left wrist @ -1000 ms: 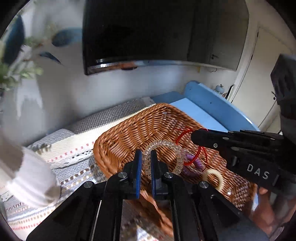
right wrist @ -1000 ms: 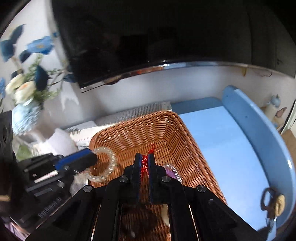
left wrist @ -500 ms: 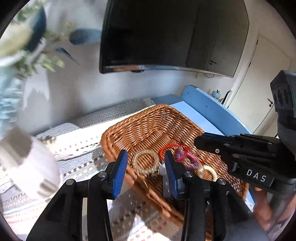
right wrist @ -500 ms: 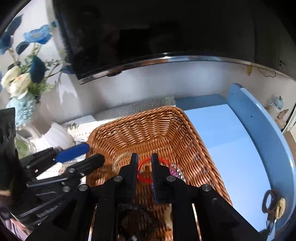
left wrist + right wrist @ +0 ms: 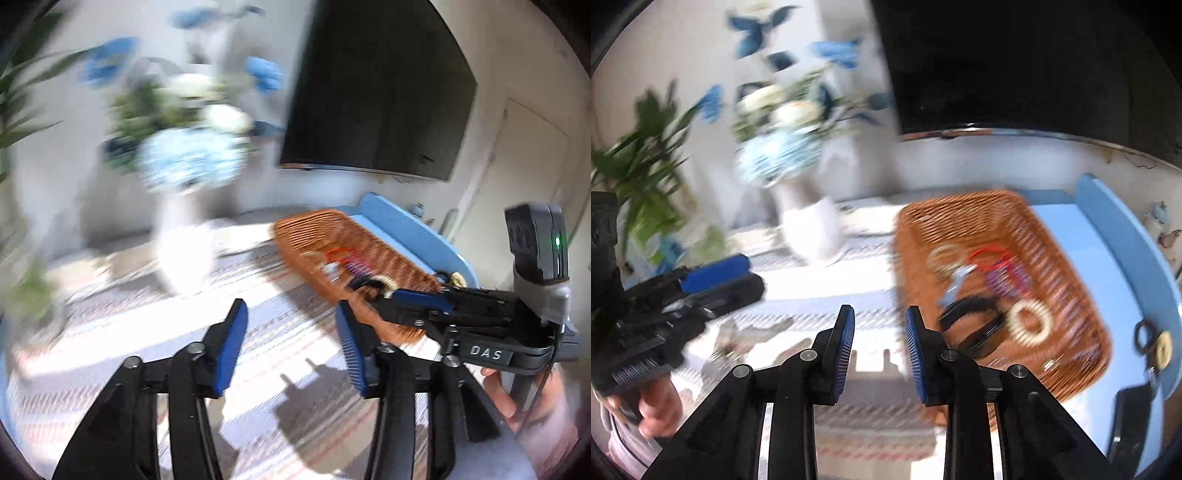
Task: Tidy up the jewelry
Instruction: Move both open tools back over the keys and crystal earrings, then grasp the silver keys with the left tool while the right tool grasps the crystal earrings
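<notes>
1. The left tool [image 5: 291, 332] stands with its blue-padded jaws spread wide and nothing between them, at the lower middle of its own view, over the striped cloth [image 5: 258, 354] on the table.
2. The right tool [image 5: 879, 343] is likewise released and empty, lower middle of its view; its jaws are parted less widely.
3. The oblong brown wicker basket [image 5: 1071, 295] lies right of and beyond the right tool, its long axis running from the lower right toward the upper middle of that frame.
4. Inside it lie a red cord loop [image 5: 990, 256], a cream ring [image 5: 1030, 325], a black band [image 5: 971, 314] and what seems a purple coil, though blur hides detail.
5. The right tool looks nearer the basket; any next piece to sort probably lies on the cloth at lower left.
6. A white vase of blue flowers [image 5: 809, 229] stands beyond, upper left.
</notes>
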A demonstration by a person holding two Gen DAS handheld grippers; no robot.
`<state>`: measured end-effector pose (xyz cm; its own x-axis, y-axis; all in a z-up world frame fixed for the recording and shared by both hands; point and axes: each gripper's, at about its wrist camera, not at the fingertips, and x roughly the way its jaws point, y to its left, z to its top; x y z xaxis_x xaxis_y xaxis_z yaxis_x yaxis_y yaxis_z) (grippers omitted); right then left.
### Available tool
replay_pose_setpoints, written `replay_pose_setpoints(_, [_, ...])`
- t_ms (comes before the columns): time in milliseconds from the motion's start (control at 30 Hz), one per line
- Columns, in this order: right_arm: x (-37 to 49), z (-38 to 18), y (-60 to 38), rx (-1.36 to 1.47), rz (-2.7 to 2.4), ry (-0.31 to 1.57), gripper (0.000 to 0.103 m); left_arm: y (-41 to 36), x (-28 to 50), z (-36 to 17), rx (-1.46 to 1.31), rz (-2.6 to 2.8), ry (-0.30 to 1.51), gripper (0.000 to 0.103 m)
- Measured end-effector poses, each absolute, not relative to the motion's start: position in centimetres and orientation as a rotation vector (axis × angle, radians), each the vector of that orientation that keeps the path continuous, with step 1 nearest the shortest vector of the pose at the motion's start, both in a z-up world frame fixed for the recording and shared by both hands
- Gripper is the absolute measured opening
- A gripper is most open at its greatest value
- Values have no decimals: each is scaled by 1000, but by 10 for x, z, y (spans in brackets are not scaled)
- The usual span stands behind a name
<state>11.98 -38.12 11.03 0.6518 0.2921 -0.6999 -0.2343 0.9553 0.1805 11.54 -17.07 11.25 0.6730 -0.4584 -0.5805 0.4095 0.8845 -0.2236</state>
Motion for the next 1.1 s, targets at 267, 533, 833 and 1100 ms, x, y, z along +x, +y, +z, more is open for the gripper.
replay_pose_setpoints(267, [82,56,-302,12,412,792,43,-53,63,73,-139,-313,691,54])
replay_pose_setpoints(533, [94,4,-271,-6,396,851,43,8,52,6,-193,-199,789,54])
replay_pose_setpoints(833, [109,-11,-284,47,350,940,43,15,53,-15,-231,-188,807,52])
replay_pose_setpoints(1100, [100,-11,-260,-72,414,973,43,-8,57,-13,-56,-119,920,52])
